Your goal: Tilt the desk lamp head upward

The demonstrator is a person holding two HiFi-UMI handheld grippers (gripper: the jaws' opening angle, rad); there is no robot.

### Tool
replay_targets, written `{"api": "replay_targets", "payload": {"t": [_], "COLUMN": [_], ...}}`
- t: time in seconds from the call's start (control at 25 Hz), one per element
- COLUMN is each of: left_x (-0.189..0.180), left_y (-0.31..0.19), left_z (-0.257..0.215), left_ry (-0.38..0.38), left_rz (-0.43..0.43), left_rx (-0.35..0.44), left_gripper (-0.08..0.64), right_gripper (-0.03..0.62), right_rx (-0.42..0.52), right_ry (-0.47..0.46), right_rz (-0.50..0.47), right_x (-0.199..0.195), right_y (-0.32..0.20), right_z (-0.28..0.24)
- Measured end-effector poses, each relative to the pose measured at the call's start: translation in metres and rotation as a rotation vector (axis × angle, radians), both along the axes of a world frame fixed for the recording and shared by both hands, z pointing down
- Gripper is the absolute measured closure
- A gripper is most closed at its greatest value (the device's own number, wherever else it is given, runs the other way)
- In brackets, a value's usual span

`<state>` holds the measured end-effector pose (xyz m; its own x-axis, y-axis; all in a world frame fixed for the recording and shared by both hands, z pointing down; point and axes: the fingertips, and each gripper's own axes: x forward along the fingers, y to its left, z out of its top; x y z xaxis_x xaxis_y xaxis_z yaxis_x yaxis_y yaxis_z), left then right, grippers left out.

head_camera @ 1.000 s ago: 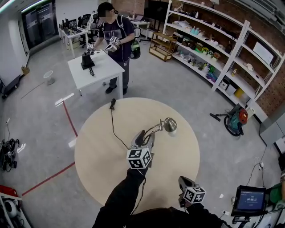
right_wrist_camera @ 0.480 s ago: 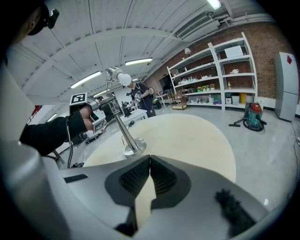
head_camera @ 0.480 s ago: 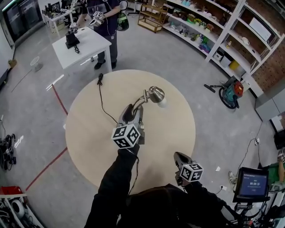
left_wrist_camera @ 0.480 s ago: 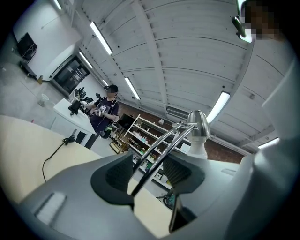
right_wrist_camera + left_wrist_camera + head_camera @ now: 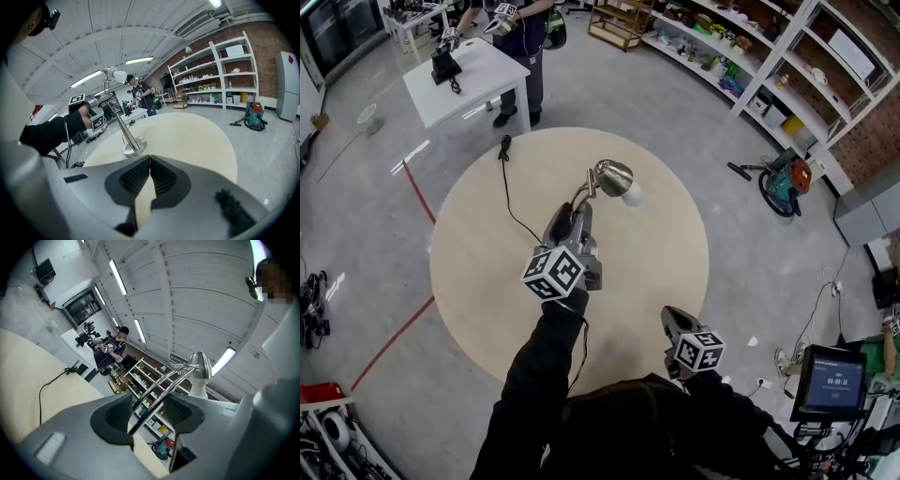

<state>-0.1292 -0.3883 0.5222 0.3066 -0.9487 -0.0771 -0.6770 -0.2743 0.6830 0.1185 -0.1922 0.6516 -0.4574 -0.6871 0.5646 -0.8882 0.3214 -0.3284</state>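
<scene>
A chrome desk lamp stands on the round beige table (image 5: 478,262). Its shade (image 5: 612,175) carries a white bulb (image 5: 631,195) that faces right and down. My left gripper (image 5: 572,212) is shut on the lamp's twin-rod arm (image 5: 159,390), just below the shade (image 5: 200,365). In the right gripper view the lamp's round base (image 5: 132,148) sits on the table, with the bulb (image 5: 116,75) high above it. My right gripper (image 5: 669,316) hangs at the table's near edge, jaws shut (image 5: 149,161) on nothing, well apart from the lamp.
The lamp's black cord (image 5: 518,221) runs across the table to the far left edge. A person stands at a white table (image 5: 459,80) beyond. Shelves (image 5: 750,66) line the right wall, and a vacuum cleaner (image 5: 783,178) sits on the floor. A tablet (image 5: 828,380) stands at lower right.
My head view has swung, so the table and lamp sit higher and further left in the frame. The left gripper stays on the lamp arm; the right gripper has barely moved.
</scene>
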Motion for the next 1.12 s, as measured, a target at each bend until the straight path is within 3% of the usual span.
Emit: {"api": "replay_targets", "payload": {"t": [0.28,0.52,0.88,1.12], "left_x": [-0.008,-0.019,-0.028,-0.031], "left_y": [-0.001,0.004,0.007,0.008], "left_z": [-0.002,0.004,0.005,0.008], "left_ry": [0.095,0.258,0.438,0.469], "left_rz": [-0.002,-0.021,-0.016,-0.016], "left_rx": [0.006,0.01,0.031,0.028], "left_gripper": [0.345,0.347,0.348,0.353], "right_gripper": [0.586,0.586,0.586,0.586], "right_rx": [0.0,-0.012,-0.016,-0.021], "right_ry": [0.002,0.0,0.007,0.009], "right_rz": [-0.005,-0.017,-0.029,-0.045], "right_x": [-0.002,-0.004,-0.006,-0.011], "right_y": [-0.003,0.003,0.004,0.005], "right_z": [-0.001,0.002,0.003,0.004]}}
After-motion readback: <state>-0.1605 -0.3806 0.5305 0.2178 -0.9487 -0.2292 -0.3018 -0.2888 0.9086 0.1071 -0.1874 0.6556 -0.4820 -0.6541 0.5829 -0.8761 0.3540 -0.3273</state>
